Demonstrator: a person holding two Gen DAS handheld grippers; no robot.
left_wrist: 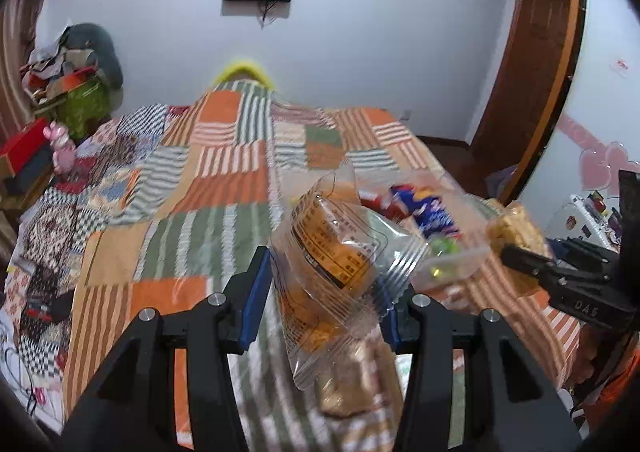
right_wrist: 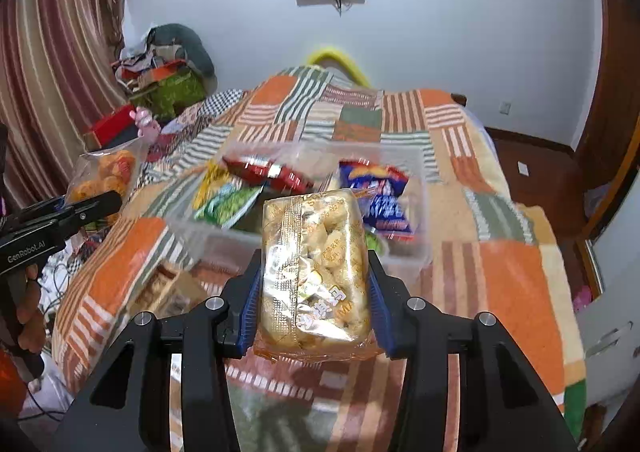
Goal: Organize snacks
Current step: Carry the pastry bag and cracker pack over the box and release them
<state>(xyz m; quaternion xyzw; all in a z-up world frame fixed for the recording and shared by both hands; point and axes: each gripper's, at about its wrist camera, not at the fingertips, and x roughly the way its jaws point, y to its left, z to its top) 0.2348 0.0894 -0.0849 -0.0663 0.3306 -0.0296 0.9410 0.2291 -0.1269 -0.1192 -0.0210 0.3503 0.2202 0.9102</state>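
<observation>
My left gripper (left_wrist: pixel 326 284) is shut on a clear packet of orange pastry (left_wrist: pixel 332 252) and holds it above the bed; the packet also shows in the right wrist view (right_wrist: pixel 106 176). My right gripper (right_wrist: pixel 316 292) is shut on a clear packet of pale puffed-rice cake (right_wrist: pixel 314 268), held just in front of a clear plastic box (right_wrist: pixel 404 252). The box holds a red packet (right_wrist: pixel 266 172), a blue packet (right_wrist: pixel 380 196) and a green-yellow packet (right_wrist: pixel 224 200). In the left wrist view the box (left_wrist: pixel 452 268) lies to the right, with my right gripper (left_wrist: pixel 520 256) over its near side.
A patchwork blanket (right_wrist: pixel 500 272) covers the bed. Another snack pack (right_wrist: pixel 160 292) lies on it left of the box. Boxes and clutter (right_wrist: pixel 160 84) pile up at the far left by the striped curtain (right_wrist: pixel 48 72). A wooden door (left_wrist: pixel 532 64) stands at the right.
</observation>
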